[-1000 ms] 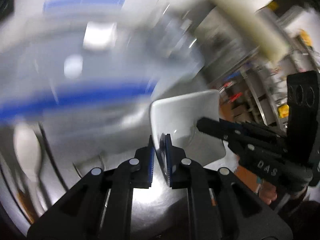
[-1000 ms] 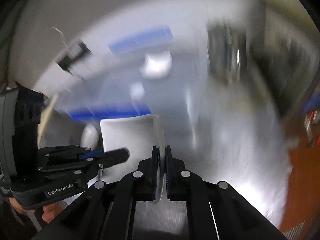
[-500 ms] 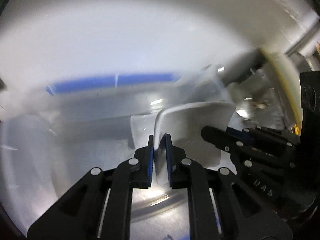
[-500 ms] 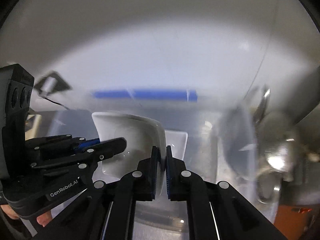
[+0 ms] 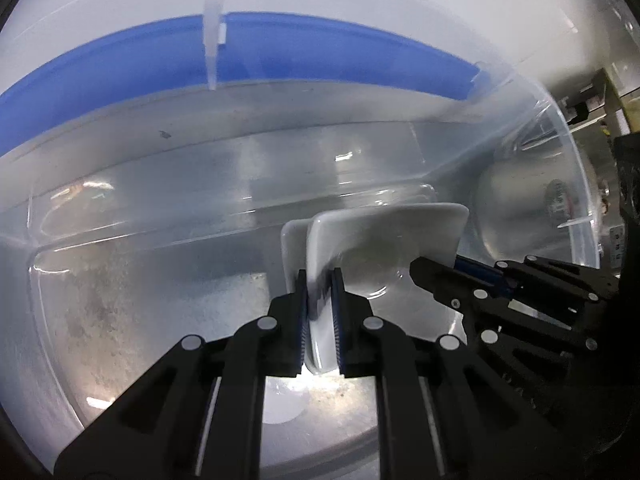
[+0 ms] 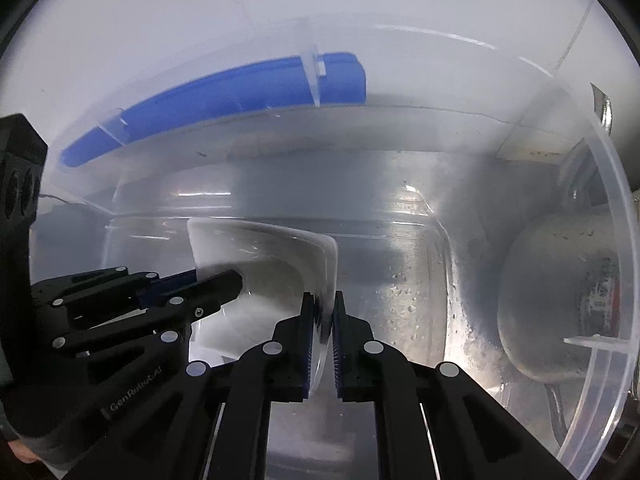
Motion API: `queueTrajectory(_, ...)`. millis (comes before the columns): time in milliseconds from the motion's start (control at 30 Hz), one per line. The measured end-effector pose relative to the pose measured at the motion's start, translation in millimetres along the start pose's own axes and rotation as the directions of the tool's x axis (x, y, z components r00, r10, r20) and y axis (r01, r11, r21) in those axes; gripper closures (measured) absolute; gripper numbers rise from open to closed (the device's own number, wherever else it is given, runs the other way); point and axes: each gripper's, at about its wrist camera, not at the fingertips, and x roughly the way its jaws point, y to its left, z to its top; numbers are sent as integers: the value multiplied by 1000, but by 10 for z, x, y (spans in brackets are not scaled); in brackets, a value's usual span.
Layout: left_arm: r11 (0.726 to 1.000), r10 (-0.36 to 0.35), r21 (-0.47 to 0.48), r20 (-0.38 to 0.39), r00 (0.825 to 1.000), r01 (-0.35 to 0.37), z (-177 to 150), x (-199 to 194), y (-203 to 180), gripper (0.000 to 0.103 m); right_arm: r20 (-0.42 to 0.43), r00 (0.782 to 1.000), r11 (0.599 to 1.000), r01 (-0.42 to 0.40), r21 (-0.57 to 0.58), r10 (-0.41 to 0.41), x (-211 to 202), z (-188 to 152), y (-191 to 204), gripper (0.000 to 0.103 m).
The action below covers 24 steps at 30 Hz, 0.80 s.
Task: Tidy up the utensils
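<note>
White dish held inside a clear plastic bin.
Left tool is clamped on the dish's left rim, right tool on its right rim; a blue handle runs along the bin's far wall.

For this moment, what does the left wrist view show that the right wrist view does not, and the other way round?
Only the left wrist view shows a second white piece behind the white dish, at the left gripper. Only the right wrist view shows the right gripper clamped on the dish's opposite rim. Both show the dish inside the clear plastic bin, each gripper shut on an edge, with a blue band behind.
</note>
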Motion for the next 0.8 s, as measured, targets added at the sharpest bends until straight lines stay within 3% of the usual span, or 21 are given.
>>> queueTrajectory(167,1000,28,-9,13,1000,-28,40,-15,-53,89,8,1000,1000,22,-23,-22,-5,16,39,88)
queueTrajectory(200,999,35,-13,28,999,-35,37,-72,-76,84,29,999,999,28,-26,-27,-87,-11,-7,88)
queueTrajectory(300,999,29,10,124,992,-31,-108,-489,-117,83,136,990,998,38,-59,-30,-582,-173,33,88)
queueTrajectory(400,997,35,57,259,965,-51,-433,-1122,-254,83,237,969,990,-32,-139,64,-1235,-597,165,88)
queueTrajectory(467,996,-5,86,347,938,-26,-820,-1564,-335,79,287,945,967,-92,-237,160,-1625,-1092,314,87)
queueTrajectory(533,995,-57,99,409,911,17,-1214,-1888,-361,71,294,927,940,-138,-311,233,-1807,-1556,434,76)
queueTrajectory(567,993,-81,110,446,891,35,-1491,-2040,-361,68,269,924,917,-165,-363,273,-1817,-1925,527,72)
queueTrajectory(633,993,-94,109,493,865,45,-1951,-2200,-328,59,223,933,908,-185,-376,282,-1671,-2302,599,72)
queueTrajectory(667,994,-81,104,506,859,32,-2184,-2232,-295,58,161,956,910,-170,-379,246,-1427,-2576,661,72)
queueTrajectory(733,998,-34,66,489,871,2,-2596,-2151,-222,57,87,977,919,-150,-365,194,-1081,-2828,690,72)
queueTrajectory(800,1000,-21,19,425,905,15,-2770,-1986,-108,57,-7,992,940,-124,-319,128,-655,-3061,702,72)
